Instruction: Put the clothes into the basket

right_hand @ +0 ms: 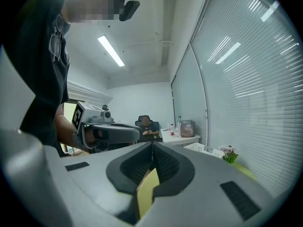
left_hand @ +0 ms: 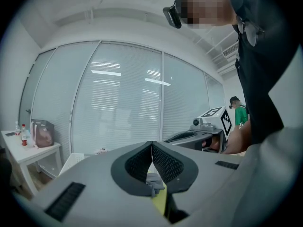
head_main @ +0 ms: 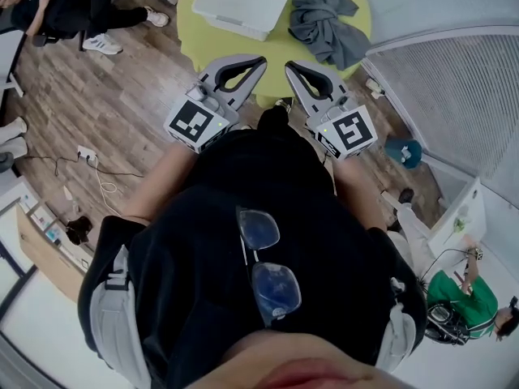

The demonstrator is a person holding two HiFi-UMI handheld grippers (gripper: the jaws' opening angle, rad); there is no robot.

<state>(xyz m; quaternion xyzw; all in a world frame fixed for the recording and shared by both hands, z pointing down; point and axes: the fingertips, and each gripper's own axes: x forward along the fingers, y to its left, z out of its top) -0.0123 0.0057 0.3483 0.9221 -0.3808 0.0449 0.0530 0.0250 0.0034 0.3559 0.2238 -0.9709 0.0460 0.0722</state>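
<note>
Ahead, a round yellow-green worktop carries the task's things. A white basket sits on its far left part, and a crumpled heap of grey clothes lies just to the basket's right, outside it. Whether cloth and basket touch cannot be told.

Around the worktop runs a wood-patterned floor, with a white power strip and its cable at the left. A seated person in dark clothing is at the far left, and a person in a green top is at the near right. Slatted blinds close off the right side. A pair of glasses hangs on the wearer's black shirt in the near middle.

The left hand-held gripper and the right hand-held gripper are held side by side, close together. Both point away from the body, with their tips over the worktop's near edge, short of the clothes and the basket. Each bears a marker cube at its near end, the left one and the right one, and bare forearms run back from them under the shirt.

In its own view, each hand-held gripper has its jaws brought together at the tips with nothing between them. Through the gap below the left pair, a scrap of grey cloth and yellow worktop shows beyond.
</note>
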